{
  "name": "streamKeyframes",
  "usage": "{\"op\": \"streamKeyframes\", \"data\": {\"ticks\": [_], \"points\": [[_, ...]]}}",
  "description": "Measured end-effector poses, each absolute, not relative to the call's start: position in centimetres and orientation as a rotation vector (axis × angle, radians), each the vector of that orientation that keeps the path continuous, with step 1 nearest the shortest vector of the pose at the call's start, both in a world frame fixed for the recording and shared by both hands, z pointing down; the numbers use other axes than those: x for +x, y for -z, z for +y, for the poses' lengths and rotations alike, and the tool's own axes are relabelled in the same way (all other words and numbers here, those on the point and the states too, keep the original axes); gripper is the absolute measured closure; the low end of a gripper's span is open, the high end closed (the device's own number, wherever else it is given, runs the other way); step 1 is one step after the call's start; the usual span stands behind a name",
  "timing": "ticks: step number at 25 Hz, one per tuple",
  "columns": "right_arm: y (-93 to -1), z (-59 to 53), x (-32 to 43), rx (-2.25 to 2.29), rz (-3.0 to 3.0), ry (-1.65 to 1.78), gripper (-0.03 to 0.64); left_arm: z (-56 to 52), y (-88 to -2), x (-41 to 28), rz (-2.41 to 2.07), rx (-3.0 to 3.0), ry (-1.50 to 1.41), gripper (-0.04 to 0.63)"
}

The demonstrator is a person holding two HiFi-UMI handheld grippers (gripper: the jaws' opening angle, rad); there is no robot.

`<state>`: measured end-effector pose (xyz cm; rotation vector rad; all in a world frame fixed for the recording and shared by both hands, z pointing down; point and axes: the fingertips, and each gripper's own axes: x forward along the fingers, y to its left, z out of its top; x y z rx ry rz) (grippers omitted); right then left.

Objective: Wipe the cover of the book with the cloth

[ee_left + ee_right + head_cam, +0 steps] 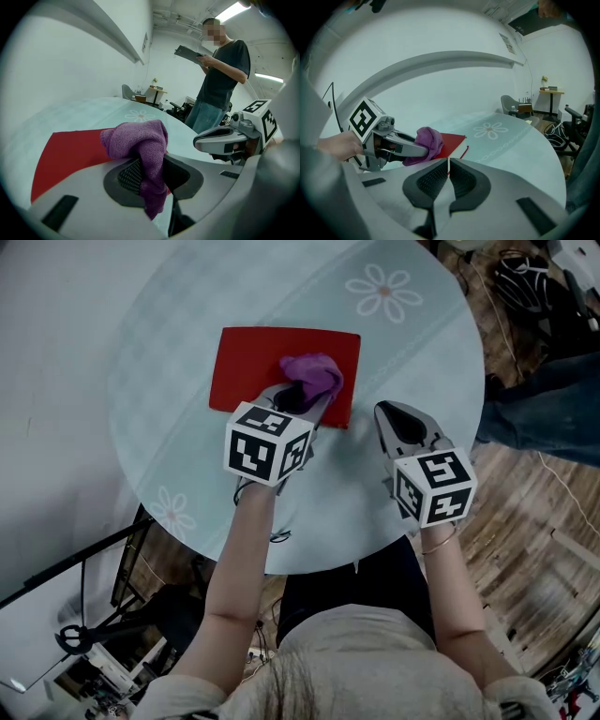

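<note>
I see the red book lying closed and flat on the bench. The purple cloth (bunched up) rests on its right part, pinched in my left gripper.

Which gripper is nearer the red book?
Left. The left gripper, shut on the purple cloth, is over the red book; the right gripper, shut, is beside its right edge.

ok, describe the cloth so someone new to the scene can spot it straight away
Find the round pale-green table with daisy prints; a flat red book lies on it. Over the book's right end is a bunched purple terry cloth, pinched in the jaws of the left gripper. It is the only soft, purple thing there.
</note>
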<state>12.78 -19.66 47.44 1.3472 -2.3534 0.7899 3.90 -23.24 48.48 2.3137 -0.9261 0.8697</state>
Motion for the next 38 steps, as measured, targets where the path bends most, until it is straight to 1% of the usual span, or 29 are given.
{"op": "streamKeyframes", "data": {"ticks": [19,29,38], "points": [[-47.1,-18.6,16.4,1.382,-2.344,-0.783,0.592,-21.2,-48.5,9.5,-0.839,2.355,-0.898,0.485],[-45.9,-18.3,17.1,1.430,-2.349,-0.753,0.592,-20.5,-47.5,9.8,-0.831,2.380,-0.869,0.485],[-42.7,-18.9,16.3,1.435,-2.419,-0.685,0.594,-20.5,-43.9,9.2,-0.853,2.449,-0.776,0.485]]}}
